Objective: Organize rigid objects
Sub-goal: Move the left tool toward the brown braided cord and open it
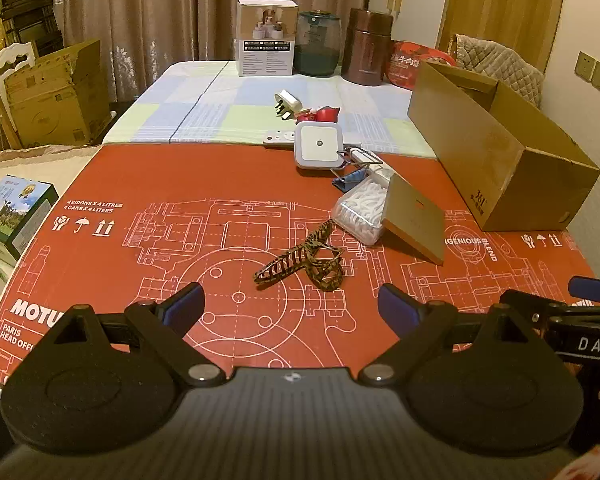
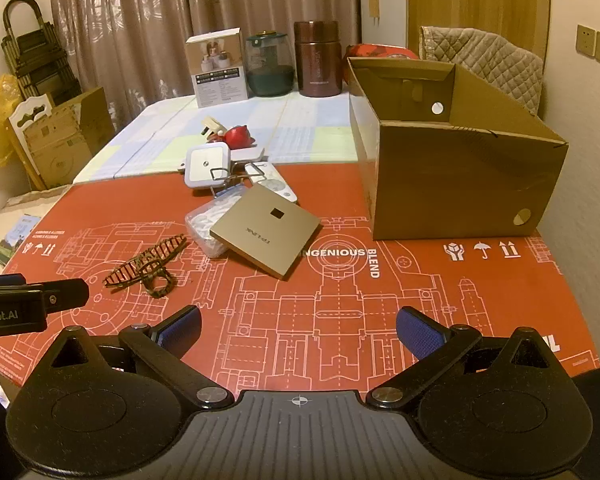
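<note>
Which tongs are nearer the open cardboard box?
Right. The right tongs hover open below and left of the cardboard box; the left tongs sit further left, near the hair claw.

A lived-in home room: beyond the fingers hang patterned curtains (image 2: 148, 28), with a quilt-draped chair (image 2: 484, 60) and a checked tablecloth (image 1: 220, 112).

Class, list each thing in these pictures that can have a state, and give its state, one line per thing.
Left gripper: open, empty.
Right gripper: open, empty.
Cardboard box: open-topped, upright.
Gold square device: tilted, leaning on the clear plastic case.
Hair claw clip: lying loose on the red mat.
</note>
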### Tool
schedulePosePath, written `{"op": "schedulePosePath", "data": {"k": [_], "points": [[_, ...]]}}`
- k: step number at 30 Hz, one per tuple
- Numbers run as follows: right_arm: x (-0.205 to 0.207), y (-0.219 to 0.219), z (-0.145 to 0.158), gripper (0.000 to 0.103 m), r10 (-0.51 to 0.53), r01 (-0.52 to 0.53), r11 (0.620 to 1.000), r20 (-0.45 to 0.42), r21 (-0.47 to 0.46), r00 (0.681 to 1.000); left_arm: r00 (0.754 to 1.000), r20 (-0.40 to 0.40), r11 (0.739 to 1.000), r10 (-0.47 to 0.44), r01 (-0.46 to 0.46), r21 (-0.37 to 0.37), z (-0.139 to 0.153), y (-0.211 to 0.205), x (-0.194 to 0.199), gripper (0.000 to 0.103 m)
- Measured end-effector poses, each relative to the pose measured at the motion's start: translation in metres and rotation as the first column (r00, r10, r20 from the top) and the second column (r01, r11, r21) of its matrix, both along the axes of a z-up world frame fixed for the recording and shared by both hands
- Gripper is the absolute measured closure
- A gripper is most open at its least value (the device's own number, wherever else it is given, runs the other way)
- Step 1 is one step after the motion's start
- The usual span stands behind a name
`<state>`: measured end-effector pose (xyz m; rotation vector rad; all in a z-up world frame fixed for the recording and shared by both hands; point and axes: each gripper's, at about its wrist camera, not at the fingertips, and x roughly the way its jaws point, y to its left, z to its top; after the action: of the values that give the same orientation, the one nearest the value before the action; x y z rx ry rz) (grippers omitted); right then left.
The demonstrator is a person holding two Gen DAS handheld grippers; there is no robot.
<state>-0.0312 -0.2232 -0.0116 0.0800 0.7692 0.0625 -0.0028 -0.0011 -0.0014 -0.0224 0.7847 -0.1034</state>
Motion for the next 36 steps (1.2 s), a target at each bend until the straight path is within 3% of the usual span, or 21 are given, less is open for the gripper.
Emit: {"op": "schedulePosePath", "data": {"k": [17, 21, 31, 36], "points": [[0.004, 0.0, -0.001, 0.002, -0.005, 0.005, 1.0, -0.002, 0.003, 1.0, 0.999, 0.006, 0.999, -0.037, 0.037, 0.005, 0.002, 0.003, 0.01, 0.012], [0.005, 0.0, -0.002, 0.002, -0.005, 0.005, 1.0, -0.006, 0.001, 1.0, 0.998, -0.012, 0.998, -0.056, 0.056, -0.024, 0.003, 0.008, 0.017, 0.012], [0.01, -0.001, -0.005, 0.002, -0.008, 0.008, 1.0, -0.013, -0.002, 1.0, 0.98, -0.015, 0.98, -0.197, 0.197, -0.008, 0.005, 0.01, 0.037, 0.012], [0.016, 0.001, -0.009, 0.002, -0.008, 0.008, 1.0, -0.023, -0.002, 1.0, 0.968, 0.002, 0.968, -0.249, 0.249, 0.036, 0.003, 0.009, 0.043, 0.012]]}}
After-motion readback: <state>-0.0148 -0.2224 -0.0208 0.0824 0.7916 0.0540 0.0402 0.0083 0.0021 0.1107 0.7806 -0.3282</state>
